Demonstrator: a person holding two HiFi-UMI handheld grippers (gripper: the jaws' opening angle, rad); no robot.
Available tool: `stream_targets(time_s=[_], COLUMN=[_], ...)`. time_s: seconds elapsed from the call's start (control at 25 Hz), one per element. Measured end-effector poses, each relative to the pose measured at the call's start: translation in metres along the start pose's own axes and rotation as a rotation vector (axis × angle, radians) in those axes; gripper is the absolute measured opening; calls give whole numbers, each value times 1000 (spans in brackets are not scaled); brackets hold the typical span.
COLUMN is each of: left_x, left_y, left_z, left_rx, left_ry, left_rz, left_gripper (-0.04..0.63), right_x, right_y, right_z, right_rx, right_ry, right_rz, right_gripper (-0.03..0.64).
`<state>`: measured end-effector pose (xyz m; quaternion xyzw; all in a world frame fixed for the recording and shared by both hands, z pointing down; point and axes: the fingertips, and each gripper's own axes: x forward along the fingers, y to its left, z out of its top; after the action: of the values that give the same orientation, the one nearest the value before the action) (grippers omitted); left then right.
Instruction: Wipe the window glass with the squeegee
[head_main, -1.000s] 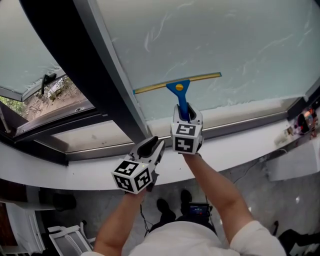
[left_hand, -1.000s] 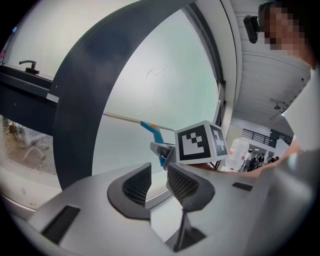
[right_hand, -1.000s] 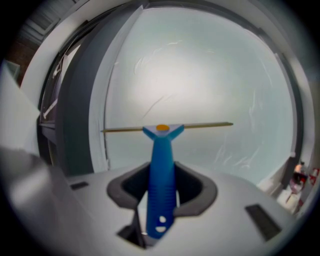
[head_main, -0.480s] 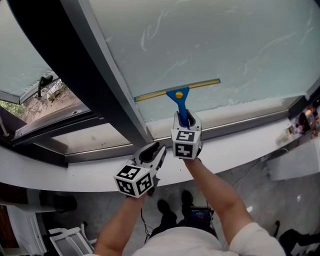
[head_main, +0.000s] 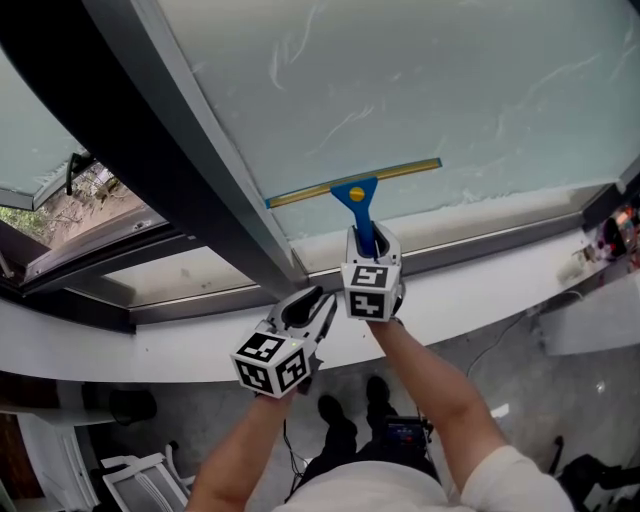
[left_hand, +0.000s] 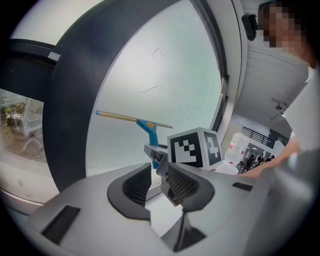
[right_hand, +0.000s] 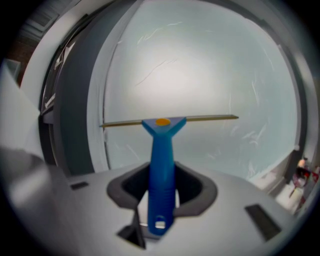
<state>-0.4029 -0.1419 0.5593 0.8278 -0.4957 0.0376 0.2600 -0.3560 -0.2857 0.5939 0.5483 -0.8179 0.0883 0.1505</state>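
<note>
1. Grip first: the right gripper is clamped on the blue handle of the squeegee, and the handle runs straight out between the jaws.
2. Out to the blade: the brass-coloured bar lies across the glass, low on the pane, with its right end a touch higher than its left.
3. The blade's left end sits close to the dark mullion.
4. On the pane there are thin white streaks above the blade, and a rough whitish band runs along the bottom edge to the right.
5. Over to the left gripper: jaws apart, nothing between them. It hangs just left of the right gripper and nearer, over the white sill, clear of the squeegee.
6. Far left, past the mullion, the side window is tilted open, with branches and bare ground showing outside.
</note>
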Motion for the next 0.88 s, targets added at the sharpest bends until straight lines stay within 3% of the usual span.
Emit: stream_targets(time_s=[0.88], left_x=[25], left_y=[20], left_z=[-41], left_rx=[-36], left_ry=[71], left_rz=[8], left_gripper=[128], right_x=[33], right_y=[4], right_z=[-82], right_rx=[-1], right_ry=[116], right_rz=[23], right_gripper=[153])
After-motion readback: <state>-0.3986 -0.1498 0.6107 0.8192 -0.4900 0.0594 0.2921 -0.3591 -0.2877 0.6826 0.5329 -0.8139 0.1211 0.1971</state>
